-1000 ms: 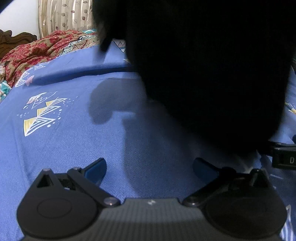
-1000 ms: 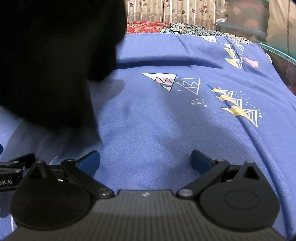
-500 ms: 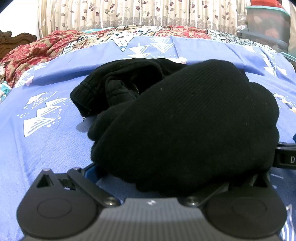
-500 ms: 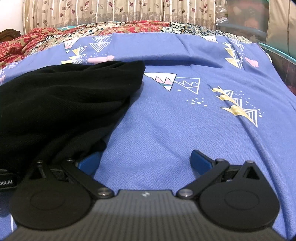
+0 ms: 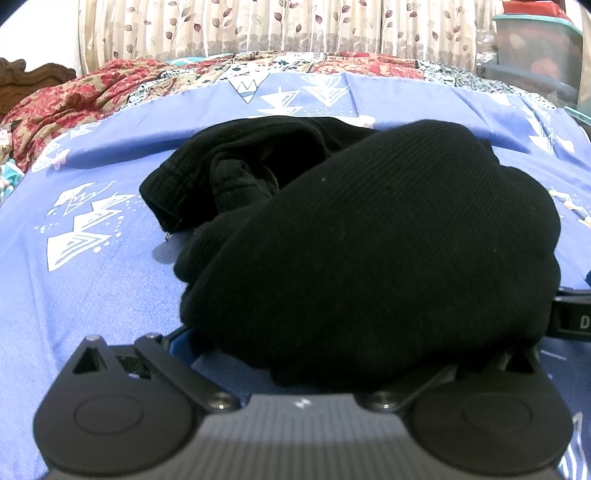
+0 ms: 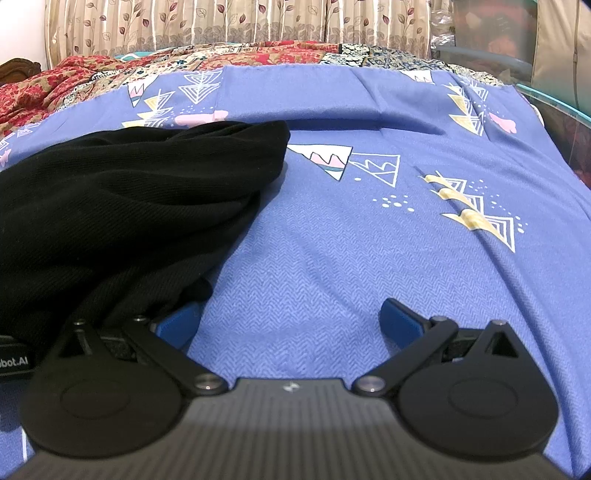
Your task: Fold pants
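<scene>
- Pants (image 5: 369,243), left wrist view: black ribbed knit heaped at the centre of the blue bedsheet (image 5: 92,288), spilling toward 6 o'clock over the left gripper (image 5: 314,354). Its right finger is buried under the cloth; only the blue pad of its left finger (image 5: 181,345) peeks out at 7 o'clock. The linkages sit splayed, so the jaws stand apart with cloth lying between them, nothing clamped.
- At 3 o'clock a black part, cut off by the frame edge, shows the single white letter "D". A hemmed, stitched opening of the pants gapes at 10 o'clock.
- Right wrist view: the pants (image 6: 122,214) fill 9 o'clock, draping onto the left finger of the right gripper (image 6: 291,325); both blue pads show, set wide apart on bare sheet.
- At 8 o'clock a cropped label reads "bot.AI".
- The sheet (image 6: 351,258) has a herringbone weave printed with triangles; a red patterned quilt (image 6: 55,85) and leaf-print curtain (image 6: 221,22) lie toward 12 o'clock.
</scene>
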`<action>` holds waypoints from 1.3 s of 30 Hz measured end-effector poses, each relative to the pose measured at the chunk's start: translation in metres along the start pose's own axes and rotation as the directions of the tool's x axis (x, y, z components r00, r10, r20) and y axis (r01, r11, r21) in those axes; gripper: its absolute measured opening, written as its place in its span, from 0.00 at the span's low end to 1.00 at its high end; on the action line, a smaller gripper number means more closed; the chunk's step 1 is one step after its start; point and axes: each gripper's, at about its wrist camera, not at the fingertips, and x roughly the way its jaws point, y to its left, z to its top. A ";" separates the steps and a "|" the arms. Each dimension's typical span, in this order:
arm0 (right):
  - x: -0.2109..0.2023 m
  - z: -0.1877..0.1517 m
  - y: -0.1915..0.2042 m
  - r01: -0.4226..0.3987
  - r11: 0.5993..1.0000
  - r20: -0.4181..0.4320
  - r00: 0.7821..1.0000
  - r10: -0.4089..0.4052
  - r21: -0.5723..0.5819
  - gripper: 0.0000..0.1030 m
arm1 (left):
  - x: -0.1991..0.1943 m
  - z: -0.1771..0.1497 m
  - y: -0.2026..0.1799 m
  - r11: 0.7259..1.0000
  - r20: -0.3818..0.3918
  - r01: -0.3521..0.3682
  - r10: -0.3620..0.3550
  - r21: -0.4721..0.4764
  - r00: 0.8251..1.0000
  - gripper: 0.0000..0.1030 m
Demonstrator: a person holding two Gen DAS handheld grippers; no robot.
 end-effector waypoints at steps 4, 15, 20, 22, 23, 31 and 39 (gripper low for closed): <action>-0.007 0.002 -0.002 -0.019 1.000 -0.053 0.998 0.019 -0.010 1.00 | -0.010 0.009 0.004 0.999 -0.119 0.022 -0.025 -0.026 0.993 1.00; -0.108 -0.068 -0.010 -0.106 0.991 -0.088 0.990 0.113 0.086 1.00 | -0.080 -0.029 0.016 0.992 -0.280 0.082 -0.105 -0.092 0.954 1.00; -0.119 -0.081 -0.014 -0.131 0.987 -0.080 0.987 0.139 0.095 1.00 | -0.094 -0.044 0.013 0.995 -0.303 0.062 -0.083 -0.079 0.949 1.00; -0.117 -0.081 -0.016 -0.142 0.984 -0.067 0.986 0.150 0.110 1.00 | -0.099 -0.048 0.015 0.994 -0.312 0.059 -0.083 -0.087 0.946 1.00; -0.117 -0.080 -0.018 -0.142 0.983 -0.067 0.986 0.151 0.120 1.00 | -0.100 -0.048 0.016 0.994 -0.316 0.058 -0.083 -0.089 0.945 1.00; -0.120 -0.083 -0.018 -0.142 0.983 -0.060 0.987 0.150 0.118 1.00 | -0.101 -0.047 0.013 0.995 -0.326 0.050 -0.076 -0.088 0.942 1.00; -0.123 -0.079 -0.015 -0.141 0.986 -0.086 0.985 0.149 0.094 1.00 | -0.107 -0.046 0.012 0.997 -0.329 0.044 -0.060 -0.056 0.942 1.00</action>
